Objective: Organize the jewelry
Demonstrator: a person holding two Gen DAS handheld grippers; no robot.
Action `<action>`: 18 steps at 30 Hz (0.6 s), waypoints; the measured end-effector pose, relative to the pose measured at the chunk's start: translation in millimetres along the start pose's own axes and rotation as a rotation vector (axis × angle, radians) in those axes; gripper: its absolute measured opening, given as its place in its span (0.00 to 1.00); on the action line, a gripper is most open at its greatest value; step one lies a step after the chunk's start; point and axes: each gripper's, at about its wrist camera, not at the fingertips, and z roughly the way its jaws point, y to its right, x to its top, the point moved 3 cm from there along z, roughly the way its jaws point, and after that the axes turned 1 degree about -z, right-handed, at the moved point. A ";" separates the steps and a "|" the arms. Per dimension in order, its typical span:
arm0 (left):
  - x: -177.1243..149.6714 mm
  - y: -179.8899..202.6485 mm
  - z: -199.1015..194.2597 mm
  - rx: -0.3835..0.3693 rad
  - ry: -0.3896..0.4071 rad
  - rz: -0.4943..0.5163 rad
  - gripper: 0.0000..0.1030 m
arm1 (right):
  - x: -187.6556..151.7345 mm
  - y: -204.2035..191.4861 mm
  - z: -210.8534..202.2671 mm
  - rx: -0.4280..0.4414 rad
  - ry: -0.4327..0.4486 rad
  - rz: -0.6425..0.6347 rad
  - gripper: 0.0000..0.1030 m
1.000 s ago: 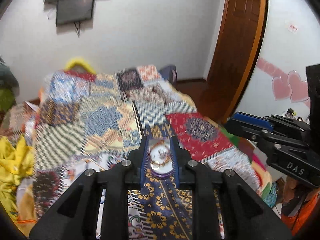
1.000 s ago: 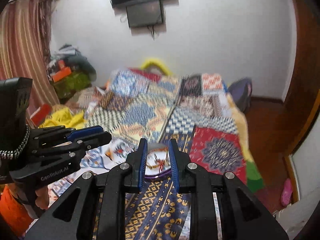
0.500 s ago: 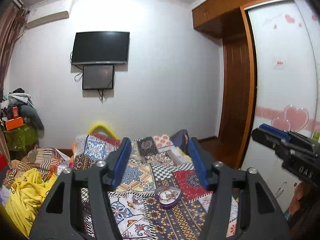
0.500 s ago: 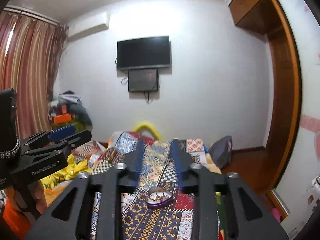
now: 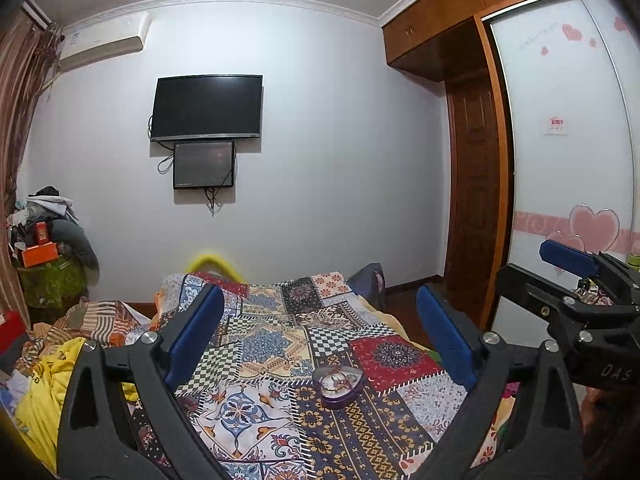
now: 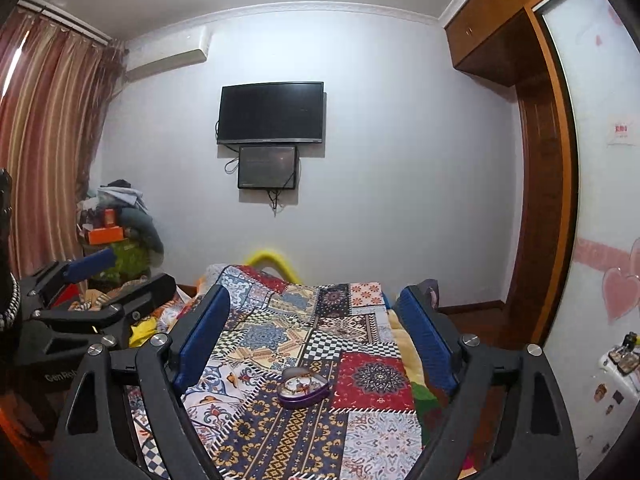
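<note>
A small purple heart-shaped jewelry box [image 5: 338, 385] with a clear lid lies on the patchwork bedspread [image 5: 280, 344]; beads and a red piece show through the lid. It also shows in the right wrist view [image 6: 303, 391]. My left gripper [image 5: 320, 340] is open wide and empty, held back from the box. My right gripper [image 6: 312, 334] is open wide and empty, also held back from it. Each gripper shows at the edge of the other's view, the right gripper [image 5: 576, 284] and the left gripper [image 6: 100, 288].
A patchwork bedspread [image 6: 360, 380] covers the bed. Yellow cloth [image 5: 44, 392] and piled clothes [image 5: 48, 248] lie at the left. A wall TV [image 5: 206, 108] hangs ahead. A wooden door [image 5: 476, 200] and a wardrobe with heart stickers [image 5: 592, 224] stand at the right.
Both grippers have pulled back and up from the box and opened wide. A second ago both were narrow around the box close up; now it lies alone on the bed.
</note>
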 end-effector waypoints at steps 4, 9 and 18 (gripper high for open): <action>-0.3 0.6 -0.8 0.003 -0.001 0.002 0.95 | -4.5 2.7 -6.9 0.001 -0.003 0.001 0.82; -1.8 0.1 -1.5 0.002 -0.006 -0.004 0.95 | -6.0 3.8 -9.5 -0.008 -0.001 0.000 0.82; -4.9 -0.8 2.8 0.002 -0.012 -0.015 0.97 | -10.7 9.1 -10.4 -0.022 -0.019 0.006 0.82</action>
